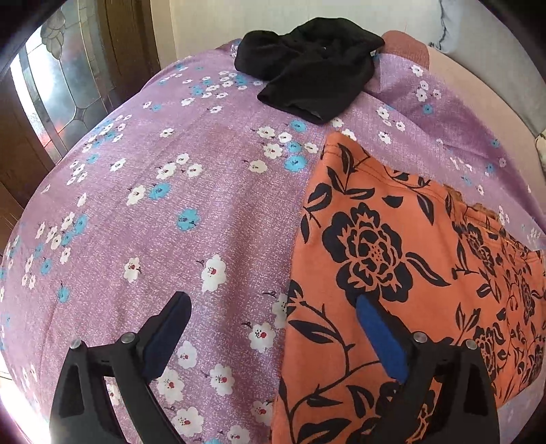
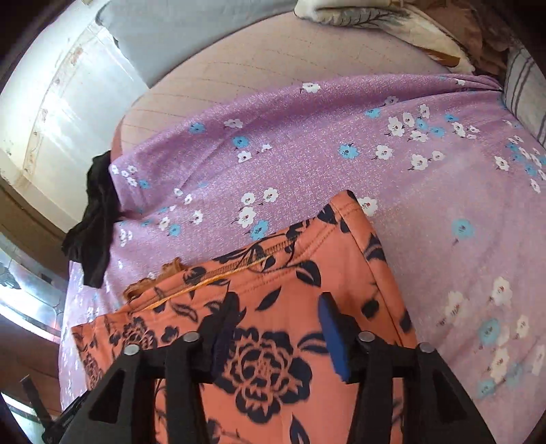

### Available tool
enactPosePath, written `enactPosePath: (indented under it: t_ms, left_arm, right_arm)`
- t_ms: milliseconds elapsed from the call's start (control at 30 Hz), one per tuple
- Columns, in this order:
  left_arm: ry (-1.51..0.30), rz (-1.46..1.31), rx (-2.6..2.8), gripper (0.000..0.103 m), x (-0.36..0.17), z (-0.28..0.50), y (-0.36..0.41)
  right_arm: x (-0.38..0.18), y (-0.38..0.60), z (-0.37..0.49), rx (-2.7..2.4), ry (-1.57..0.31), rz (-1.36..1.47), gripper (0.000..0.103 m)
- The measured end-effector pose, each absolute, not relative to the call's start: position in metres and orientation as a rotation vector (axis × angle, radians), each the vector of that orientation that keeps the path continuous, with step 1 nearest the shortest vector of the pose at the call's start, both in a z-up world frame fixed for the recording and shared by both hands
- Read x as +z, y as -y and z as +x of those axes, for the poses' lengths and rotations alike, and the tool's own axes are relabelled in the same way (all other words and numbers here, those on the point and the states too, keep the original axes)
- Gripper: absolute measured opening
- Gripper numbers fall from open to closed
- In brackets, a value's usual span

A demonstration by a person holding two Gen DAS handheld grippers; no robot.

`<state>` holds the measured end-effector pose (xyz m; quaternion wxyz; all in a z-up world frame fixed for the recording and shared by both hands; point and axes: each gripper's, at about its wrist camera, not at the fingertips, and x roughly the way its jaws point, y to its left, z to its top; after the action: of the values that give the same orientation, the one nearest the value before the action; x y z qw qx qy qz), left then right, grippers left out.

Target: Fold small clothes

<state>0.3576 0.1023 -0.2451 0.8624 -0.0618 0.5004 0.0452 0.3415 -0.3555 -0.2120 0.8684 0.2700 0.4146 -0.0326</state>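
The orange floral garment (image 1: 392, 259) is laid partly folded on the bed (image 1: 204, 191), the black garment (image 1: 307, 68) is left crumpled, and both grippers' jaws are held apart, empty.

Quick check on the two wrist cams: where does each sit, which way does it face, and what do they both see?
Left wrist: sits behind the left claw, looks down and forward over the purple bedsheet; its open fingers straddle the left edge of the orange garment; black garment lies beyond.
Right wrist: sits behind the right claw, open above the orange garment, facing the pillow.
Shared: orange garment, black garment, bedsheet.
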Motion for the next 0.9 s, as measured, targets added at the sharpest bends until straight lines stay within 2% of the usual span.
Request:
enactPosePath:
  t_ms: [233, 367, 600, 700, 900]
  left_arm:
    - [-1.032, -0.277, -0.061, 0.097, -0.228, 0.299, -0.101]
    - [-1.054, -0.31, -0.126, 0.097, -0.23, 0.267, -0.083]
    - [-1.166, -0.35, -0.163, 0.097, -0.267, 0.253, -0.061]
    - [-1.113, -0.329, -0.12, 0.097, -0.269, 0.269, -0.057]
    - [-1.023, -0.454, -0.089, 0.099, -0.275, 0.301, -0.066]
  right_arm:
    - [-0.211, 0.363, 0.227, 0.034, -0.895, 0.746, 0.061]
    - [-0.242, 0.375, 0.191, 0.055, -0.908, 0.989, 0.068]
    - [-0.289, 0.372, 0.191, 0.031, -0.948, 1.166, 0.068]
    - [-0.288, 0.375, 0.204, 0.027, -0.905, 1.157, 0.069]
    - [-0.29, 0.385, 0.23, 0.015, -0.832, 1.158, 0.069]
